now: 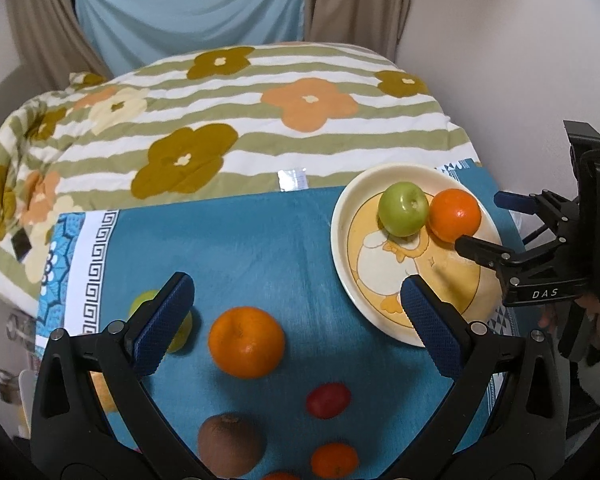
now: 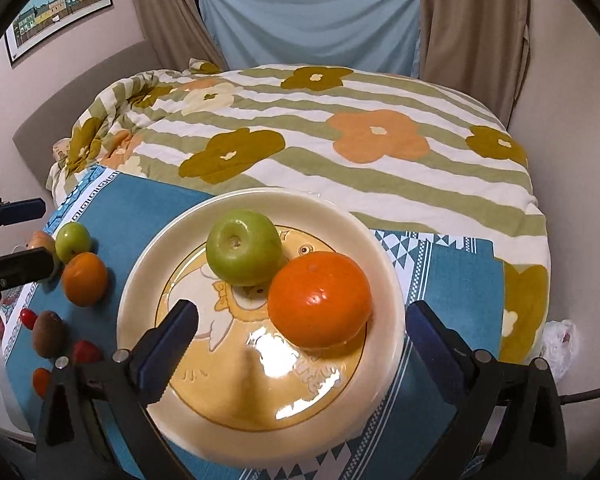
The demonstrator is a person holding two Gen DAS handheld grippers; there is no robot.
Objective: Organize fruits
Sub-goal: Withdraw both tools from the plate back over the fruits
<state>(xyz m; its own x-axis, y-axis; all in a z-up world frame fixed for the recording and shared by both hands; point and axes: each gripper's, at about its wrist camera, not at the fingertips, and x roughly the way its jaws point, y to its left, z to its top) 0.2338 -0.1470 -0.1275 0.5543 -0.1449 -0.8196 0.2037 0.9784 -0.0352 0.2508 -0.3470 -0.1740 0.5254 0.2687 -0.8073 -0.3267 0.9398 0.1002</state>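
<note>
A cream plate [image 1: 342,248] [image 2: 140,304] with a cartoon print holds a green apple [image 1: 403,208] [image 2: 244,253] and an orange [image 1: 454,214] [image 2: 319,300] side by side. On the blue cloth [image 1: 236,248] lie a loose orange [image 1: 246,341] [image 2: 85,278], a second green apple [image 1: 180,332] [image 2: 73,241], a kiwi [image 1: 231,444] [image 2: 49,333], a red fruit [image 1: 328,400] and a small orange [image 1: 334,460]. My left gripper [image 1: 296,320] is open above the loose orange. My right gripper [image 2: 302,344] is open and empty over the plate, just in front of its orange; it also shows in the left wrist view [image 1: 488,220].
The cloth lies on a bed with a striped floral quilt [image 1: 236,120] [image 2: 340,140]. A wall is close on the right. Curtains and a blue sheet hang at the back. The left gripper shows at the left edge of the right wrist view [image 2: 16,236].
</note>
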